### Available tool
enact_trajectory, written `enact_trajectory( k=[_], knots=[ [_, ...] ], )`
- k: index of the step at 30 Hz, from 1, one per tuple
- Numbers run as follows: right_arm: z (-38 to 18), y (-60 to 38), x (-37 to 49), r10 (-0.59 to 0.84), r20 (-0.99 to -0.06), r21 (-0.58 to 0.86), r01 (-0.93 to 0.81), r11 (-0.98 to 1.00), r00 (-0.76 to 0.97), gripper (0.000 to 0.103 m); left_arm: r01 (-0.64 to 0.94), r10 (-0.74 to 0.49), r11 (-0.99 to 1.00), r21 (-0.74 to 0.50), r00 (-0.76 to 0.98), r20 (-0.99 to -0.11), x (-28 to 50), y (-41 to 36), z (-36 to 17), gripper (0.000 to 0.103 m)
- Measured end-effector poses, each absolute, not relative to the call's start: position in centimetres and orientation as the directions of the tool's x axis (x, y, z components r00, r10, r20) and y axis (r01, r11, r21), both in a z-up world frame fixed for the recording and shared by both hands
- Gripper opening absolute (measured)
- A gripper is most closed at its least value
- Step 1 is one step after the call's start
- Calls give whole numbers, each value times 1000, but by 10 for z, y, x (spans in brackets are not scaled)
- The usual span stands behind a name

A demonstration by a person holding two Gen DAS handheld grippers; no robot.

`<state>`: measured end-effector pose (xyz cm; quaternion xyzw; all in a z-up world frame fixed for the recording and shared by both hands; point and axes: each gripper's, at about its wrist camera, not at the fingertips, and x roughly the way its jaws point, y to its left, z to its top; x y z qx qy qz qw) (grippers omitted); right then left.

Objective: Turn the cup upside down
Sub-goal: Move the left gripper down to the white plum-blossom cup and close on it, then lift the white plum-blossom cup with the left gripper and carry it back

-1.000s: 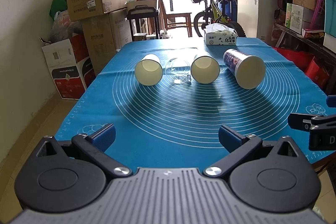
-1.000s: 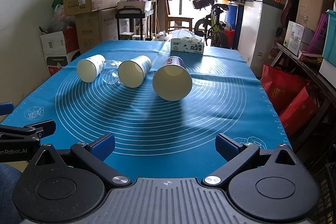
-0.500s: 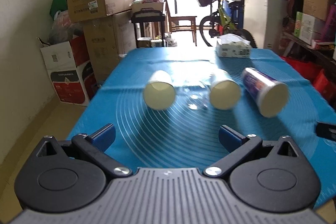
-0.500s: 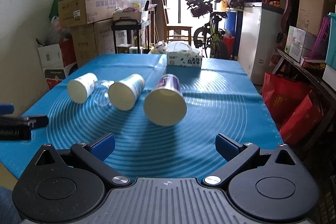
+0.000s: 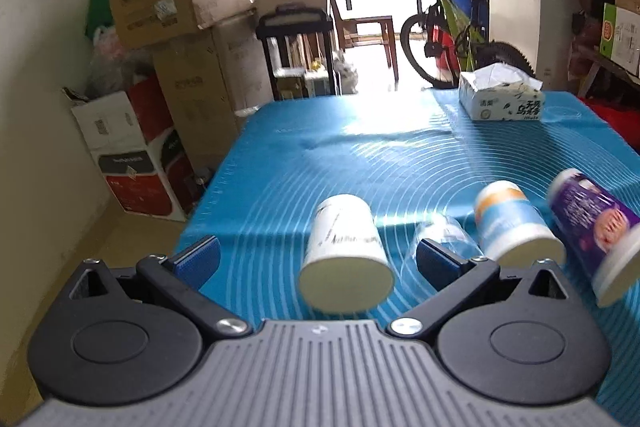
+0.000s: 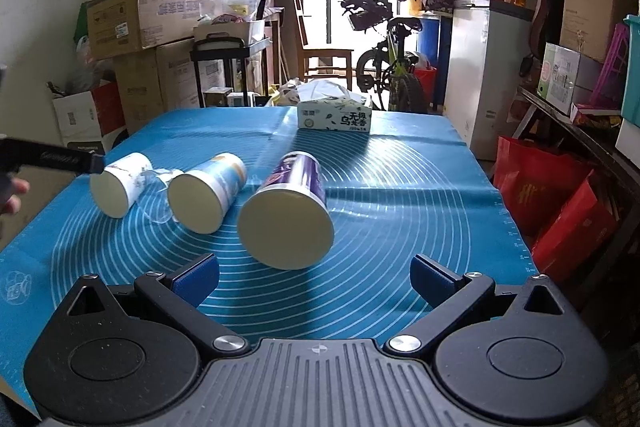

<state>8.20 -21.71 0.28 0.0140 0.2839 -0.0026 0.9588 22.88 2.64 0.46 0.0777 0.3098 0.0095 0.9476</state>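
L gripper (image 5: 316, 259) open, straddling white paper cup (image 5: 345, 259). R gripper (image 6: 314, 275) open, empty. I reckon clear plastic cup (image 5: 444, 243) just right gets knocked; thin wall may crush.

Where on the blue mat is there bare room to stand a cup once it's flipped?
Bare mat lies right of the purple cup, out to the mat's right edge, and between the cups and the tissue box. It is crowded on the left: white cup, clear cup and blue-and-white cup lie side by side.
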Motion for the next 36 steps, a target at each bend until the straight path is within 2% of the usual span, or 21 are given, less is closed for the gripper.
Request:
enact_trajectory(
  k=[6, 13, 15, 16, 18, 19, 26, 33, 36],
  knots=[
    [-7, -220, 89, 5, -561, 34, 17, 999, 828, 103, -26, 95, 993, 118, 770, -631, 275, 34, -6, 102],
    [-13, -224, 93, 4, -570, 35, 19, 999, 822, 103, -2, 75, 995, 101, 685, -725, 298, 37, -28, 101],
    [-14, -225, 94, 2, -571, 37, 23, 999, 821, 103, 13, 52, 997, 82, 678, -734, 298, 38, -30, 86],
    [-15, -225, 95, 2, -572, 38, 24, 999, 820, 103, 11, 25, 999, 43, 670, -742, 298, 41, -30, 84],
    [-16, -226, 95, 4, -574, 42, 24, 999, 819, 103, 11, -1, 1000, 9, 653, -757, 299, 44, -29, 62],
    [-16, -225, 95, 5, -575, 42, 23, 999, 818, 103, 18, -16, 1000, -6, 649, -761, 298, 45, -28, 59],
    [-14, -222, 92, 3, -569, 33, 19, 999, 823, 103, 29, -13, 1000, 7, 651, -759, 289, 45, -21, 57],
    [-8, -222, 82, 1, -563, 30, 20, 999, 827, 103, 98, -79, 995, -18, 664, -744, 237, 32, 1, 57],
    [-6, -220, 78, 8, -567, 35, 15, 999, 824, 103, 140, -147, 987, -74, 631, -762, 209, 24, -3, 58]
  ],
)
